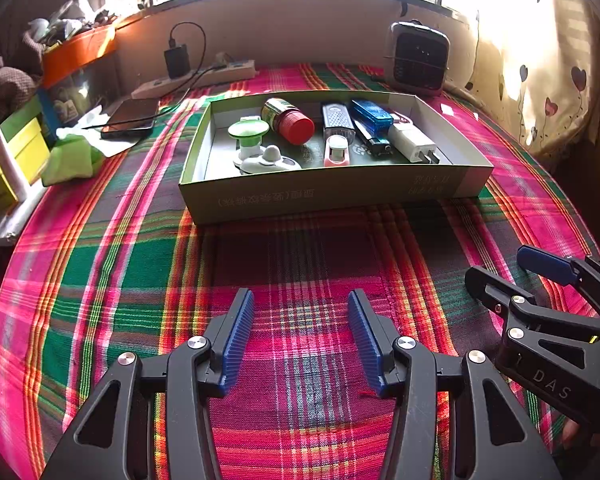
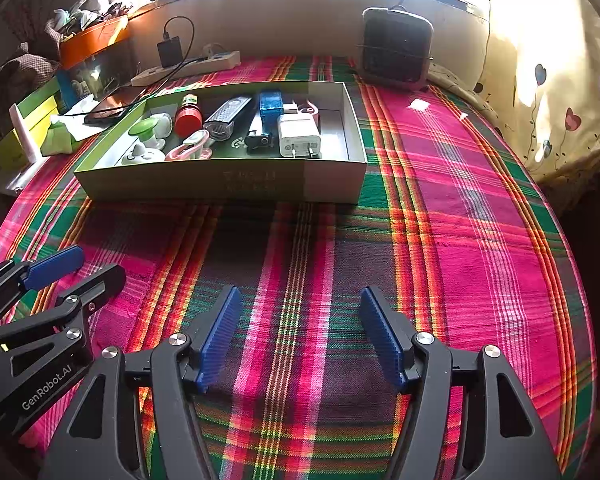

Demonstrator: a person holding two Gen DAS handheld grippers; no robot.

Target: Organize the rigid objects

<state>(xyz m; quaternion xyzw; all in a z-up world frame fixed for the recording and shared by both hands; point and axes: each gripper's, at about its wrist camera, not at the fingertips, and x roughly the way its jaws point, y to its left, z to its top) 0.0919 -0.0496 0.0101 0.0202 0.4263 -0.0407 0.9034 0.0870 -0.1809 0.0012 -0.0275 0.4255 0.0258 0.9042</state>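
A shallow green cardboard box (image 1: 328, 194) (image 2: 220, 184) sits on the plaid cloth ahead of both grippers. It holds several small rigid items: a green-capped piece (image 1: 247, 132), a red-capped bottle (image 1: 289, 120) (image 2: 188, 118), a silver case (image 1: 337, 122), a blue case (image 1: 371, 116) (image 2: 271, 106), a white charger plug (image 1: 412, 142) (image 2: 299, 134), a pink item (image 1: 336, 152). My left gripper (image 1: 301, 342) is open and empty, low over the cloth. My right gripper (image 2: 300, 338) is open and empty beside it; it also shows in the left wrist view (image 1: 512, 272).
A small heater (image 1: 418, 58) stands behind the box. A power strip with charger (image 1: 196, 74), a phone (image 1: 130, 118), green cloth (image 1: 70, 160) and yellow boxes (image 1: 16, 160) lie at left. A curtain (image 2: 560, 92) hangs at right.
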